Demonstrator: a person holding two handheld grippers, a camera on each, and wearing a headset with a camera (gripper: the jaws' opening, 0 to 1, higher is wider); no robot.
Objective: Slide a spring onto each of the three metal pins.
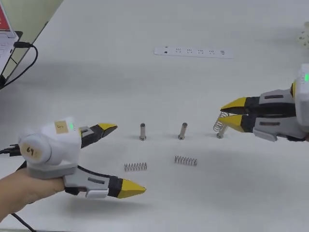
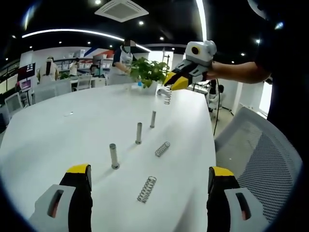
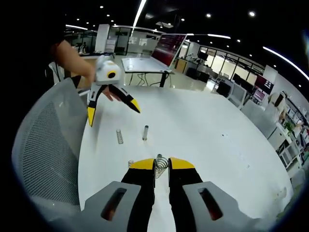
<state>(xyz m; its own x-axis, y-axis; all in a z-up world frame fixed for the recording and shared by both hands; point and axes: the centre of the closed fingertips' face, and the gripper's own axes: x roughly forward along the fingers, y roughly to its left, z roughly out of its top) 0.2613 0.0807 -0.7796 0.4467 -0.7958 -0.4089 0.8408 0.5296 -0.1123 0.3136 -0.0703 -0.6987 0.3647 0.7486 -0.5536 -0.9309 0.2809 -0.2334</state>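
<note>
Work surface: white tabletop [image 1: 96, 87]. Left tongs [image 1: 120, 158]: at the lower left of the head view, held in a hand [image 1: 21, 191]. Their yellow-tipped jaws are spread wide with nothing between them, and they point toward the row of pins. Right tongs [image 1: 226, 113]: these enter from the right, jaws drawn narrow and pinching the upper end of the held spring [image 1: 218, 125], which hangs down from the tips. Three metal pins stand upright in a row across the tabletop: left pin [image 1: 143, 131], middle pin [image 1: 182, 131] and right pin [image 1: 221, 133]. The left and middle pins are bare. The held spring is just beside the top of the right pin; whether its lower end sits over that pin cannot be told. First loose spring [image 1: 135, 166]: lying flat on the near side of the left pin, apart from it. Second loose spring [image 1: 186, 160]: lying flat on the near side of the middle pin, apart from it and from the first. In the left gripper view the pins recede in a line toward the right tongs, with both loose springs lying to the right of that line. In the right gripper view the coil shows between that gripper's own two yellow tips, and the left tongs stand open beyond. Power strip [image 1: 193, 51]: white, lying along the far side of the tabletop. Laptop [image 1: 6, 29] and black cable [image 1: 26, 58]: at the upper left corner. Mesh chair [image 2: 260, 159]: grey, beside the tabletop edge.
</note>
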